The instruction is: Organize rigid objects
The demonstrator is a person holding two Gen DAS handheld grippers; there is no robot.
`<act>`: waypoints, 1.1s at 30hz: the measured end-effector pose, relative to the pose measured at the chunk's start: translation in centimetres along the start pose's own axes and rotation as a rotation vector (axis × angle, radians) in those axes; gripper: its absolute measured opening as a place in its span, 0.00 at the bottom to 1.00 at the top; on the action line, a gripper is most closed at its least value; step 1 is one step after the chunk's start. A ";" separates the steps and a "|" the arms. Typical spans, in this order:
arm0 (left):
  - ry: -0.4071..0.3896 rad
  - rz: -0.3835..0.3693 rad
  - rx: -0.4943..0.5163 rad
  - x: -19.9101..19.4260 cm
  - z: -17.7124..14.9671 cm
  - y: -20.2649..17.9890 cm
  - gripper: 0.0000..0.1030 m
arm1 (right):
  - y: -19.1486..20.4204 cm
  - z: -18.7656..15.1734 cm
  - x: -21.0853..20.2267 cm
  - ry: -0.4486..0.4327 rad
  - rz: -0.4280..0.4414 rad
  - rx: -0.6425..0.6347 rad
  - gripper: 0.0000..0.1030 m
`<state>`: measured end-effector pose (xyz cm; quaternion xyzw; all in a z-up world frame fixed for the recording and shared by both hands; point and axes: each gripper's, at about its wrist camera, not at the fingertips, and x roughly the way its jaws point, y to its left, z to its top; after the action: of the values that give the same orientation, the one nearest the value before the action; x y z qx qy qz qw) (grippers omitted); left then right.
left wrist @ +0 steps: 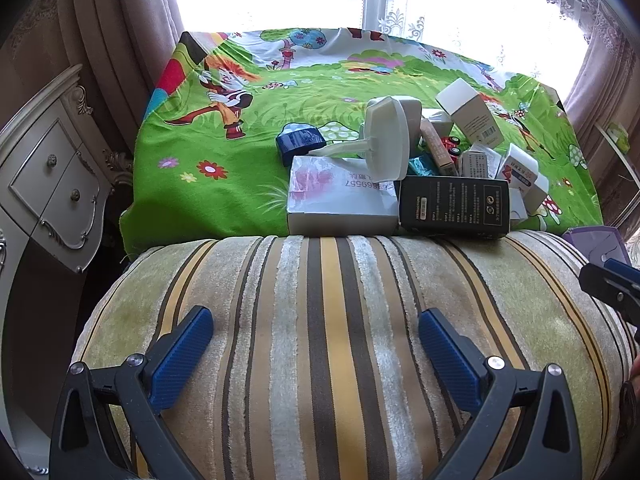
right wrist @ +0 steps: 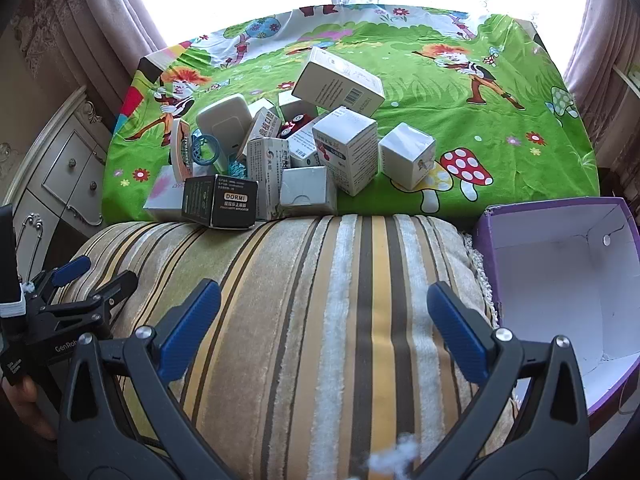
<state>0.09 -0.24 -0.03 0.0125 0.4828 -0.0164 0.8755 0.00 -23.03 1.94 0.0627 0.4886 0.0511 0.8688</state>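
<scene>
Both tools hang above the striped velvet cushion (right wrist: 320,320), which I take as the landmark. The left gripper (left wrist: 316,344) has its blue pads wide apart and holds nothing. The right gripper (right wrist: 324,320) is the same, jaws spread and empty.

The things to organize are in one heap of small cardboard boxes (right wrist: 280,152) just beyond the far edge of the cushion, on the green cartoon-printed cloth (right wrist: 480,120). At the front of the heap, touching the cushion edge, lie a black box with white print (right wrist: 220,200) and a flat pale grey box (left wrist: 340,204). A white plastic disc with a stem (left wrist: 384,144) leans on top of the grey one. Behind them stands a tilted white barcode box (right wrist: 340,84).

To the right of the cushion, just beside it, sits an open purple carton with white inside (right wrist: 560,280), with nothing visible in it.

I judge that the sorting has not started and the step in hand is choosing a first piece. The next move probably calls for reaching forward over the cushion to a front box, closing on its narrow sides, and not disturbing the leaning disc.
</scene>
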 end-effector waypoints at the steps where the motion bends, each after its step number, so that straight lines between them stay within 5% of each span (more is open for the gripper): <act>1: 0.001 0.000 -0.001 0.0 0.0 0.0 1.00 | 0.0 0.2 0.0 -0.003 -0.006 -0.009 1.00; 20: 0.003 0.000 0.015 0.1 0.6 -0.3 1.00 | -1.2 3.1 1.4 -0.002 -0.089 -0.038 1.00; 33: 0.016 -0.226 0.072 1.9 3.9 -3.0 1.00 | -3.3 4.8 3.0 0.016 -0.112 0.008 1.00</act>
<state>4.29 -3.38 0.46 -0.0106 0.4871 -0.1322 0.8632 5.79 -26.12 1.35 0.0384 0.4985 0.0010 0.8660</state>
